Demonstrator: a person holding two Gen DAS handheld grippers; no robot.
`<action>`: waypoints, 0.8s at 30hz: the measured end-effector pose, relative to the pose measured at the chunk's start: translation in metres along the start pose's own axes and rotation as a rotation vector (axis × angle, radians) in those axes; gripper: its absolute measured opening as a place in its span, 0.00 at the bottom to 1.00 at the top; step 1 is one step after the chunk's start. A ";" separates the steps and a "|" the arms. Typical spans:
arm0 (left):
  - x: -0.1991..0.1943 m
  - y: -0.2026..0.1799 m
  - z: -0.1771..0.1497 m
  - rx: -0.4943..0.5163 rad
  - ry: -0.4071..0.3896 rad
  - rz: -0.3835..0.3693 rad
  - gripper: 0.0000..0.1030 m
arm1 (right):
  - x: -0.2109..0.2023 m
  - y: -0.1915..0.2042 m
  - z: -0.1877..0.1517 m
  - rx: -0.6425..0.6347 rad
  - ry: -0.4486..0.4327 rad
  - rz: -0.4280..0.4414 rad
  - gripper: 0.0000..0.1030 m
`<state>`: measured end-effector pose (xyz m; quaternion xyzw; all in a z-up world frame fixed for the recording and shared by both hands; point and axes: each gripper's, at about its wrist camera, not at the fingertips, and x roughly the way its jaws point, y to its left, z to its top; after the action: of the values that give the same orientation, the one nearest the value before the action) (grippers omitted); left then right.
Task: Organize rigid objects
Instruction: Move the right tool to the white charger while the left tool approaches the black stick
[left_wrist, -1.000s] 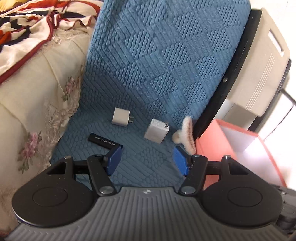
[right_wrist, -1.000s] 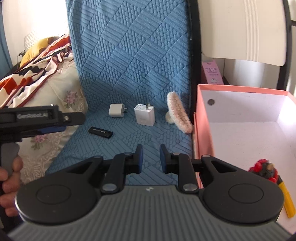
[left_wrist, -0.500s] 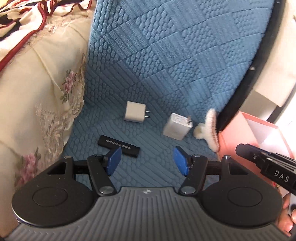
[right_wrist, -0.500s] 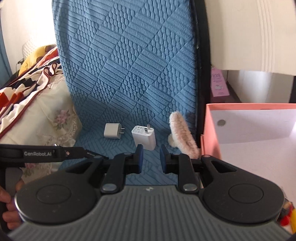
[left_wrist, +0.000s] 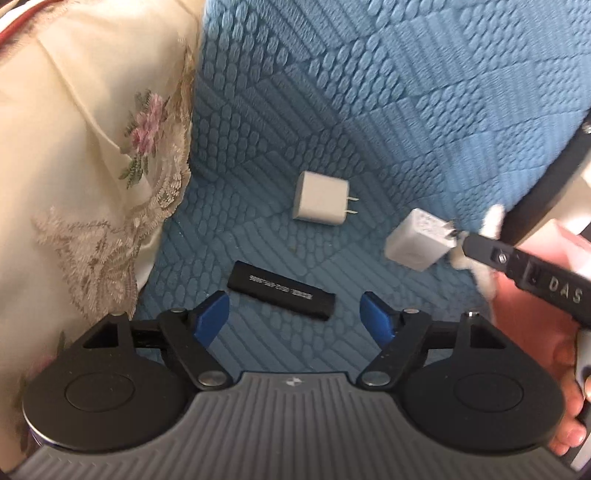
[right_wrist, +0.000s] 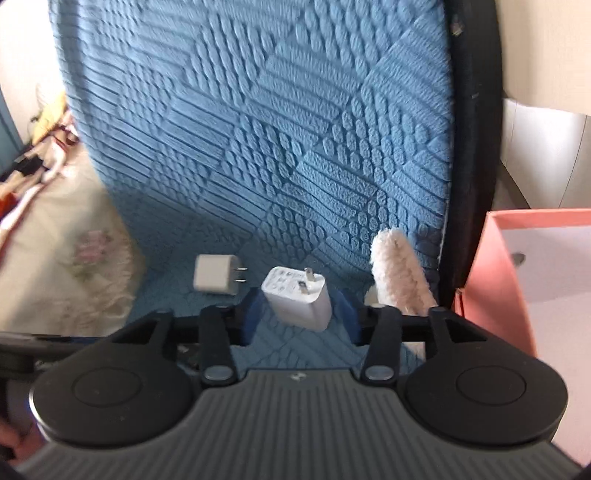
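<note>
Four things lay loose on the blue quilted mat (left_wrist: 369, 129): a black stick (left_wrist: 281, 290), a small white plug (left_wrist: 320, 201) at its 12 o'clock, a larger white charger (right_wrist: 297, 297) at its 2 o'clock, and a fluffy clip (right_wrist: 399, 271) beyond. The pink box (right_wrist: 491, 280) at 3 o'clock showed only bare wall, so sorting seemed barely begun.

The left hand-held gripper (left_wrist: 295, 317) was opening, nothing clamped, the stick just ahead. The right hand-held gripper (right_wrist: 301, 319) was opening around the charger, not pressing it.

A second earlier both sat farther back, jaws narrower.
</note>
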<state>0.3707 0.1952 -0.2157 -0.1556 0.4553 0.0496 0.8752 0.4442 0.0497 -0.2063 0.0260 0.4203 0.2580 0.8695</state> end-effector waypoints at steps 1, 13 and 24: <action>0.004 -0.001 0.001 0.011 0.007 0.016 0.84 | 0.007 0.001 0.002 0.001 0.008 0.008 0.54; 0.040 -0.011 0.007 0.105 0.072 0.112 0.91 | 0.057 0.004 0.007 -0.112 0.124 -0.032 0.67; 0.057 -0.027 0.001 0.204 0.099 0.160 0.97 | 0.078 -0.006 0.006 -0.051 0.140 0.031 0.56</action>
<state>0.4106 0.1671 -0.2553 -0.0312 0.5116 0.0650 0.8562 0.4908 0.0819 -0.2599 -0.0078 0.4727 0.2835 0.8343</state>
